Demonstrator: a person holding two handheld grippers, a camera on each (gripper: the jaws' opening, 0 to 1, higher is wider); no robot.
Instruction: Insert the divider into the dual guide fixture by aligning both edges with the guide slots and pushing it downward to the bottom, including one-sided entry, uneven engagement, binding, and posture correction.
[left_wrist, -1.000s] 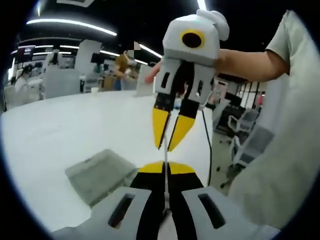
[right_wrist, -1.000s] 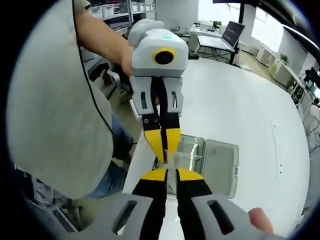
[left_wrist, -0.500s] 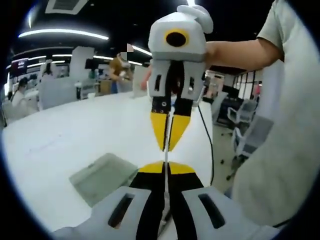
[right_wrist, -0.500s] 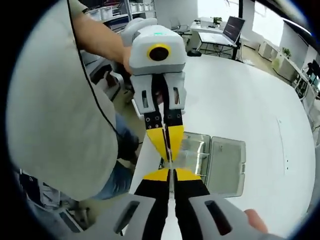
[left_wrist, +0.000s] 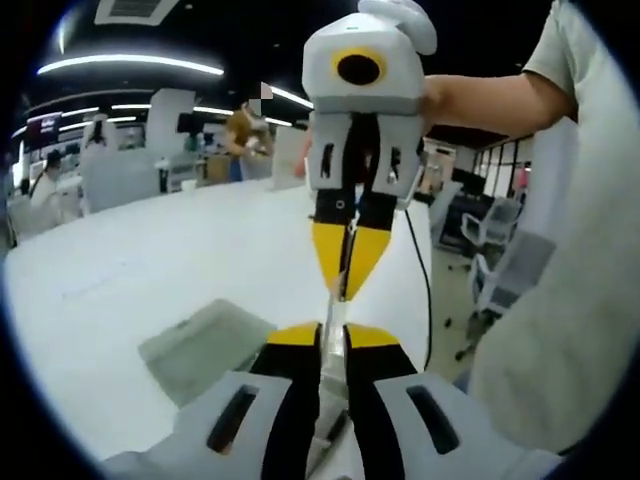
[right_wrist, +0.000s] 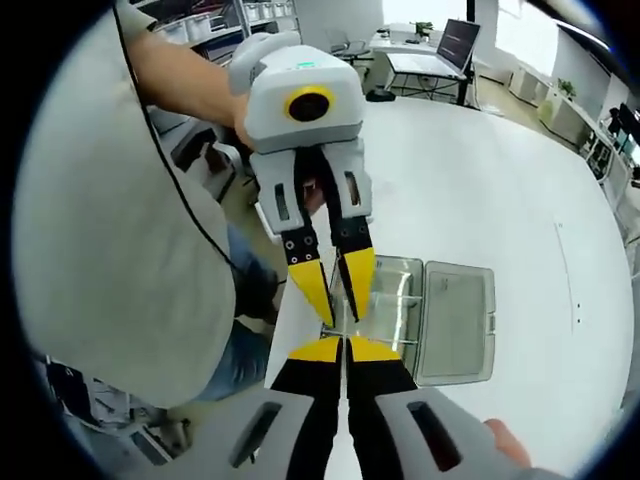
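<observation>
Between the left gripper's (left_wrist: 335, 332) own yellow fingertips, the divider (left_wrist: 330, 380) shows edge-on as a thin pale strip running up the gap. Those fingers stand apart, with clear space on either side of the sheet, so this gripper is not clamping it. The right gripper view confirms this: the left gripper (right_wrist: 343, 318) comes in from above with its two yellow tips spread.

Just beyond the left fingertips, the right gripper (left_wrist: 342, 293) points back toward the camera. Its yellow fingers are pressed together on the far edge of the divider. In its own view the right gripper (right_wrist: 345, 347) has its tips closed with only a hairline between them, pinching the sheet. The two grippers face each other tip to tip, almost touching.

Left of the left fingers and lower down, the grey fixture (left_wrist: 205, 345) lies flat on the white table (left_wrist: 150, 255). From the right gripper it sits just right of the fingertips as a clear-and-grey tray (right_wrist: 440, 320) near the table (right_wrist: 480, 190) edge. The divider is held in the air, apart from the fixture.

A person's arm (left_wrist: 490, 100) reaches to the right gripper's body.
</observation>
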